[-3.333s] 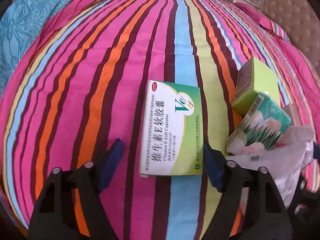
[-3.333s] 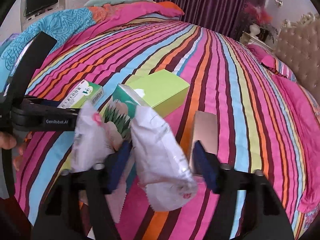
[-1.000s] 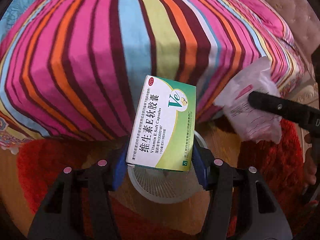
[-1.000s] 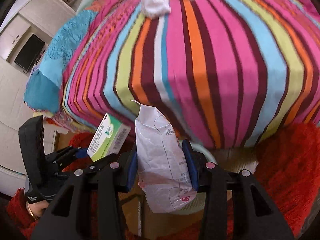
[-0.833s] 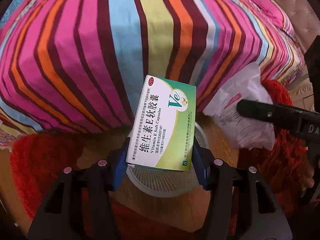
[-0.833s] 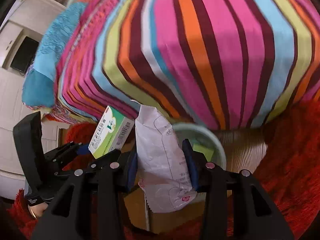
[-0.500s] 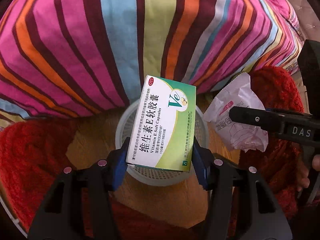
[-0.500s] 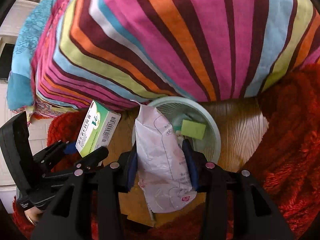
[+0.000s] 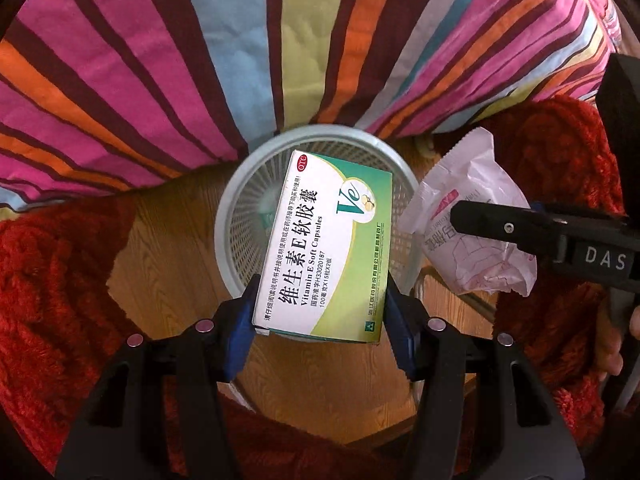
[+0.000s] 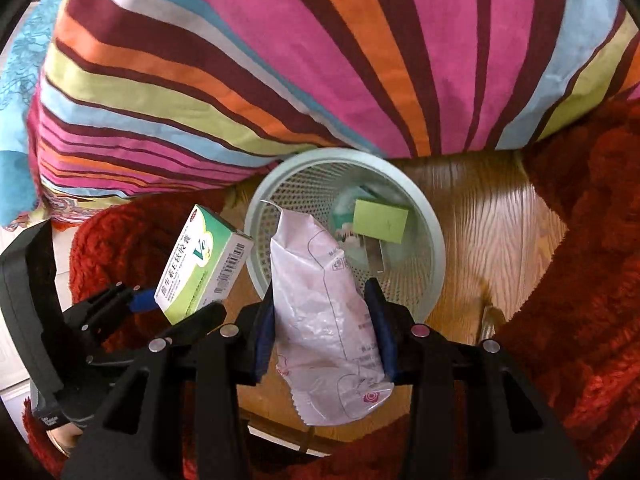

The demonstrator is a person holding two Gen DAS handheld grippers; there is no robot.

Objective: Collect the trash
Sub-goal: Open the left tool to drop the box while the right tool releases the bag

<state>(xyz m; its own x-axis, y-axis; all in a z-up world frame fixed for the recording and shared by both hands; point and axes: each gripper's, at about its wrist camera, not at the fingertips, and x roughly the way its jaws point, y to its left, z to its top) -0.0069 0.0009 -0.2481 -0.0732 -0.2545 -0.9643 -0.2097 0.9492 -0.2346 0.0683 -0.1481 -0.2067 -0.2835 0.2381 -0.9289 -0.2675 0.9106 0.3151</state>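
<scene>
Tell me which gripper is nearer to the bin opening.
Left. The left gripper holds its box over the bin; the right gripper hangs beside the rim.

Tool-clamped medicine box [image 9: 324, 248] above basket [image 9: 236, 216]

The medicine box [image 9: 326, 248] carries a red "OTC" oval at its top corner, a green "Ve" logo, large Chinese characters, "Vitamin E Soft Capsules" and the code "H33020187"; a barcode runs along its side in the right wrist view. White letters "DAS" stand on the black body of the right tongs [image 9: 604, 260]. The white wrapper [image 10: 328, 320] bears pink print too small to read.
</scene>
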